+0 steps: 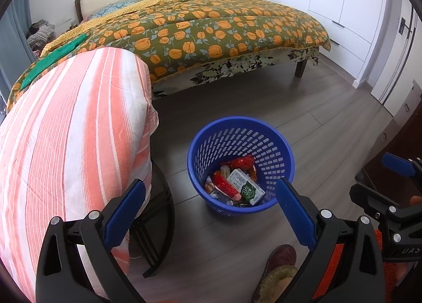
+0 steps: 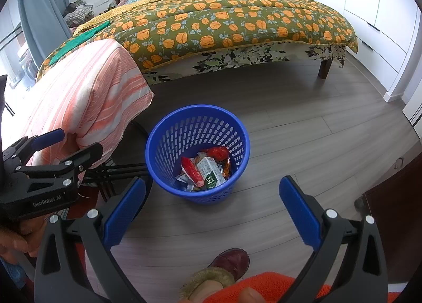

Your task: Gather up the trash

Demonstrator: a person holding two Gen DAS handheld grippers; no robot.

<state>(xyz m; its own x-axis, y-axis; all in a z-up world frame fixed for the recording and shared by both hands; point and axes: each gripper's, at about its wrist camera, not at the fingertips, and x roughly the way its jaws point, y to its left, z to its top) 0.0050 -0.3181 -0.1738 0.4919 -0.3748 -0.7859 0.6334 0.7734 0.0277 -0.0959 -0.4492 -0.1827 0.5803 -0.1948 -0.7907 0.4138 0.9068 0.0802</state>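
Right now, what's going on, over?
Left gripper and right gripper open, empty. Blue basket on floor, holding wrappers and a carton. Striped towel beside it, nothing blocking.

Left claw (image 1: 211, 208): 2 blue-padded fingers (image 1: 124, 213) spread wide apart, nothing between them; black frame arms angled outward from the camera; pointed forward and downward. Seen from the right wrist view at the left edge, level and side-on, pads parted.

Right claw (image 2: 211, 206): 2 blue-padded fingers (image 2: 300, 213) spread wide apart, nothing held; same forward-and-down pitch. Seen from the left wrist view at the right edge, partly cut off.

Both claws: side by side, near each other, not touching.

Person: hand (image 2: 13, 243) gripping the left claw's handle, partly visible; orange fleecy sleeve (image 2: 266, 287) at the bottom edge; 1 foot in a dark red, fur-trimmed slipper (image 2: 226, 268) below the claws.
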